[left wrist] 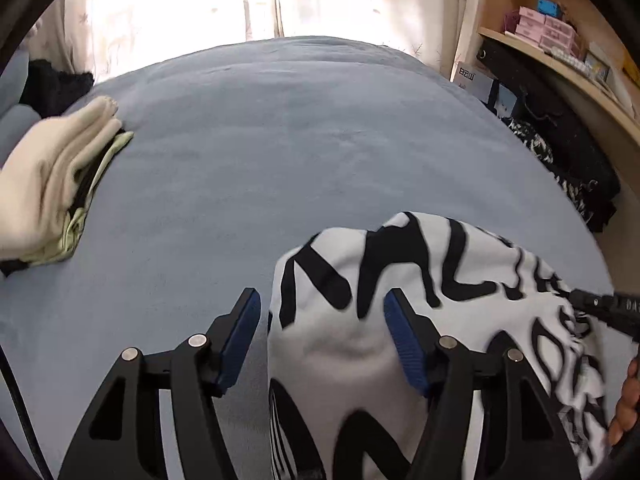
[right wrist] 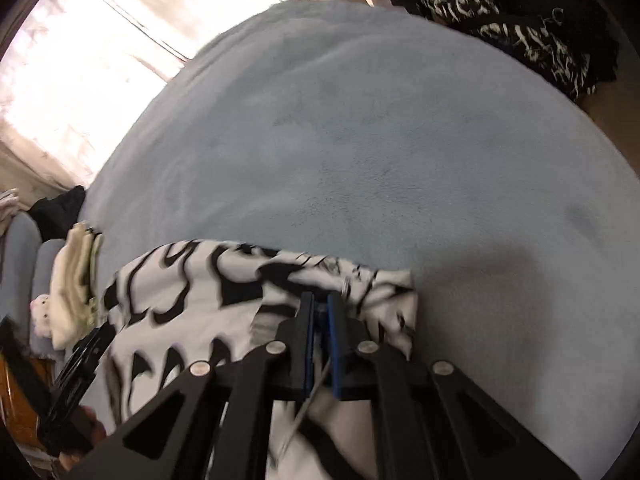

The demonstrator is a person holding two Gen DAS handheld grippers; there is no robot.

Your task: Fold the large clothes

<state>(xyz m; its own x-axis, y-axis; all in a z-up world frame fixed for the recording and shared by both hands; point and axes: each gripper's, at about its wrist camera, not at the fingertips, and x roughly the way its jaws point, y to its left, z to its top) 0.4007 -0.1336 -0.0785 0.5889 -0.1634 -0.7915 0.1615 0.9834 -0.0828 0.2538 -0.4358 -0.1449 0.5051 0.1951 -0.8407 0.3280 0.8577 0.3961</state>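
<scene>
A white garment with bold black lettering [left wrist: 400, 280] lies bunched at the near edge of the blue-grey bed cover [left wrist: 280, 140]. My left gripper [left wrist: 322, 320] is open, its blue pads on either side of a fold of the garment without pinching it. My right gripper [right wrist: 322, 304] is shut on the garment [right wrist: 200, 288] near its far edge, with cloth pinched between the blue pads. The right gripper's tip also shows in the left wrist view [left wrist: 600, 304] at the right. The left gripper shows in the right wrist view [right wrist: 80, 364] at the lower left.
A folded stack of cream and pale green clothes [left wrist: 52, 184] sits at the bed's left edge, also in the right wrist view [right wrist: 76, 280]. Black-and-white patterned clothes [right wrist: 520, 32] lie heaped at the right of the bed. Wooden shelves with pink boxes [left wrist: 548, 32] stand beyond. Curtains [left wrist: 240, 0] hang behind.
</scene>
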